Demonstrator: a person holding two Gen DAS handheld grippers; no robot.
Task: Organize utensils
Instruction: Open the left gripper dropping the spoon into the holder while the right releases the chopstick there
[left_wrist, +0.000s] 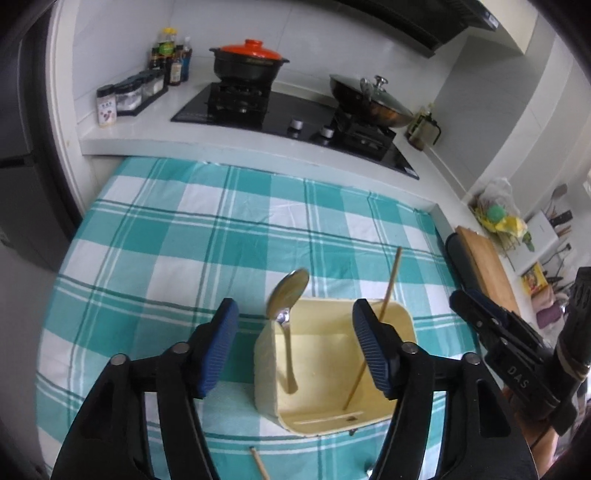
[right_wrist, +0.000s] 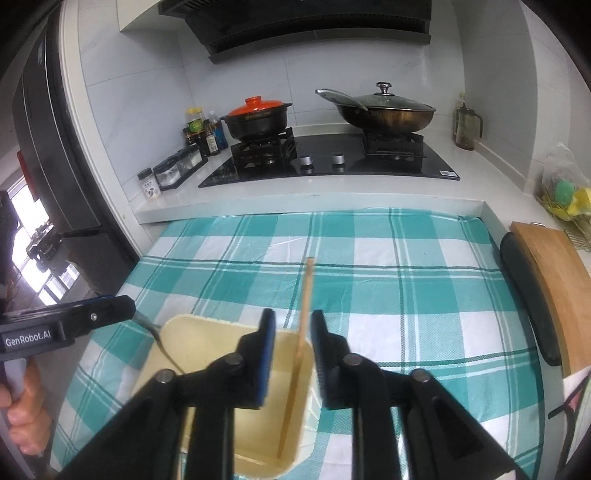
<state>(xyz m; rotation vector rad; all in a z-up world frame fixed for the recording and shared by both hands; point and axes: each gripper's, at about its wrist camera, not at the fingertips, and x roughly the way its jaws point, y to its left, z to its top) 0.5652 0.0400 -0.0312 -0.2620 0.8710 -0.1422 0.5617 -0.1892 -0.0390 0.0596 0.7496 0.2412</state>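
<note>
A cream plastic bin (left_wrist: 332, 373) stands on the teal checked cloth (left_wrist: 184, 240). A metal spoon (left_wrist: 290, 291) stands in it, bowl up, leaning on the far left corner. A wooden chopstick (left_wrist: 388, 291) leans against the bin's far rim. My left gripper (left_wrist: 295, 343) is open above the bin, its pads wide of the spoon. In the right wrist view the right gripper (right_wrist: 293, 347) is open around the chopstick (right_wrist: 306, 291), with a gap on each side, over the bin (right_wrist: 207, 343). A second chopstick (left_wrist: 258, 463) lies on the cloth in front of the bin.
Behind the cloth is a raised counter with a black hob (right_wrist: 332, 162), an orange-lidded pot (right_wrist: 258, 116), a lidded wok (right_wrist: 388, 110) and spice jars (right_wrist: 173, 170). A wooden cutting board (right_wrist: 554, 280) lies at the right edge. A hand (right_wrist: 22, 417) holds the left gripper's handle.
</note>
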